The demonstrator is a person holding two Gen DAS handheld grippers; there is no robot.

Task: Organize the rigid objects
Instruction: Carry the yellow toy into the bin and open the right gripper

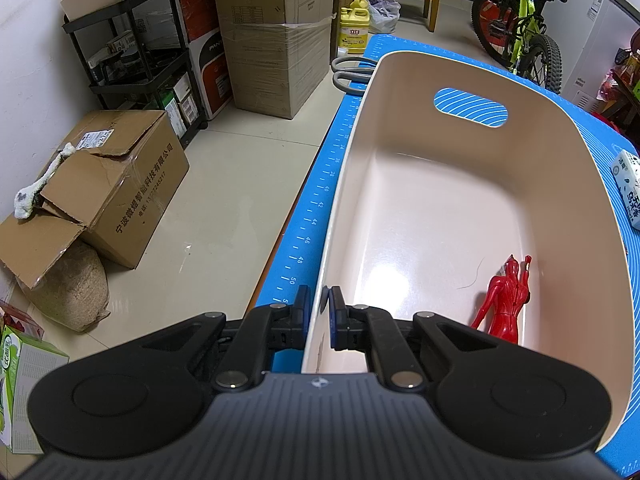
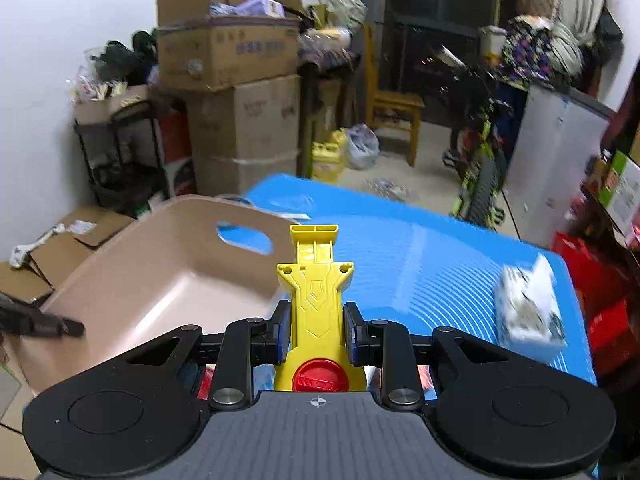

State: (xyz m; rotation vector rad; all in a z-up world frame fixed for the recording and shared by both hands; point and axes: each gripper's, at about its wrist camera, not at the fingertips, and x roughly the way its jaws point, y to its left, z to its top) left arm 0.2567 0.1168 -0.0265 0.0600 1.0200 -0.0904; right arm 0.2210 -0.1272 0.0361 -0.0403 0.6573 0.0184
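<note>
A beige plastic bin with a handle slot stands on the blue mat. A red toy figure lies inside it at the near right. My left gripper is shut on the bin's near left wall. In the right wrist view my right gripper is shut on a yellow toy launcher with a red knob, held above the mat to the right of the bin. The left gripper's finger shows at the bin's left rim.
Grey-handled scissors lie on the mat beyond the bin. A white carton stands on the mat's right side, also in the left wrist view. Cardboard boxes, a black shelf cart and a bicycle stand on the floor around the table.
</note>
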